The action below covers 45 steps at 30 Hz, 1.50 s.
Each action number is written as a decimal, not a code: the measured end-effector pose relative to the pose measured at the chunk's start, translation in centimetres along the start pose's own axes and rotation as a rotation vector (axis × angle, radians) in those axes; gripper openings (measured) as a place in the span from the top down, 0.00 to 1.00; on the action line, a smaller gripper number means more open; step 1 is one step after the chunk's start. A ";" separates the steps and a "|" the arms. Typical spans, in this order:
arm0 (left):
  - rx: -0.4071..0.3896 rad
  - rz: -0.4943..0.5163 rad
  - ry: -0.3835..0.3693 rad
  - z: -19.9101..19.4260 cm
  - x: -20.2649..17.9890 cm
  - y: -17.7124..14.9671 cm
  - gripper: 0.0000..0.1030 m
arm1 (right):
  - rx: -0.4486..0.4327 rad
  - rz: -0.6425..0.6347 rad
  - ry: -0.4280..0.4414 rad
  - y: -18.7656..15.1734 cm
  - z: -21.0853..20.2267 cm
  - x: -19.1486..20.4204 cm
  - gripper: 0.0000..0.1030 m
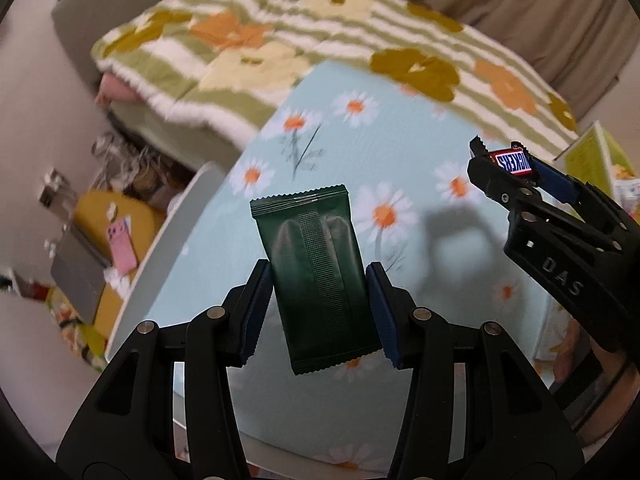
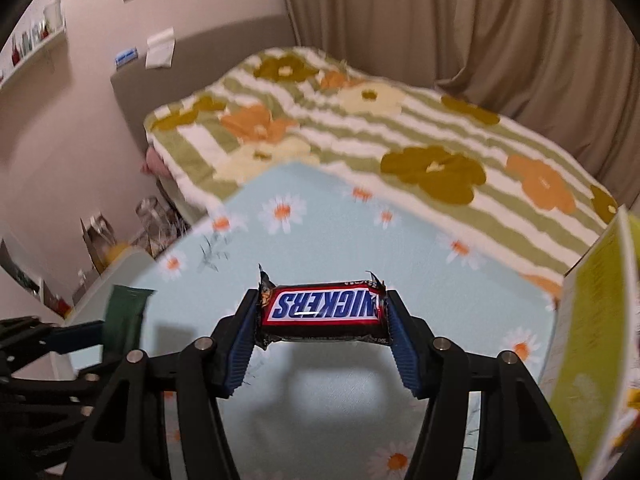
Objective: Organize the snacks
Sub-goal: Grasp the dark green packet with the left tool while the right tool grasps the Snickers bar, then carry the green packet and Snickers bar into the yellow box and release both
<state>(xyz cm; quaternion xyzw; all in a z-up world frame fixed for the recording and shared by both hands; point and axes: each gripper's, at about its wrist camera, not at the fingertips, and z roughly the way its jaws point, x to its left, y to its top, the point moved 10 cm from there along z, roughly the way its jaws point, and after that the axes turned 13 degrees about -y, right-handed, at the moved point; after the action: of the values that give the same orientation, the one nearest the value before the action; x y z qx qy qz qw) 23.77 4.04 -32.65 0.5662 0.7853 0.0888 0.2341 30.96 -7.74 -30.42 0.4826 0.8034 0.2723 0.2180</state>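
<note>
Daisy-print cloth covers the tabletop (image 1: 400,140) below my tools. My left tool (image 1: 318,312) is clamped on a dark green snack packet (image 1: 316,280), held above the cloth. My right tool (image 2: 322,334) pinches a Snickers bar (image 2: 324,310) by its ends, also aloft. Beyond lies a flowered bed (image 2: 400,128); a yellow-green box (image 2: 592,300) stands at right.

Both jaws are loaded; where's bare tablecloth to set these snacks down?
The daisy tablecloth is bare from under the Snickers bar and green packet up to the bed-side edge. Crowded only at the right, by the yellow-green box.
</note>
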 end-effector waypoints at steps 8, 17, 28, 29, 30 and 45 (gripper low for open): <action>-0.088 0.165 -0.098 -3.8 -6.3 4.2 0.57 | -0.091 0.114 -0.052 3.5 -7.0 -4.4 0.46; -0.128 0.391 -0.250 -6.2 -16.8 6.9 0.57 | -0.143 0.297 -0.184 4.2 -13.9 -12.8 0.46; -0.077 0.577 -0.411 -5.2 -32.5 5.1 0.57 | -0.125 0.455 -0.346 0.0 -19.6 -26.0 0.46; -0.067 0.583 -0.417 -4.8 -33.4 4.9 0.57 | -0.114 0.463 -0.345 -0.5 -19.7 -27.0 0.46; -0.050 0.588 -0.425 -4.2 -34.6 4.6 0.57 | -0.109 0.470 -0.344 -0.7 -19.7 -27.8 0.46; 0.065 0.560 -0.332 2.2 -37.7 1.9 0.00 | -0.019 0.497 -0.250 -4.2 -16.0 -32.2 0.46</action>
<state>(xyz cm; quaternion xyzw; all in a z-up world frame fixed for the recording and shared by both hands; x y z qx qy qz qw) 35.87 -30.72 -23.76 0.7743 0.5525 0.0310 0.3072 32.54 -41.82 -18.15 0.6927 0.6246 0.2634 0.2465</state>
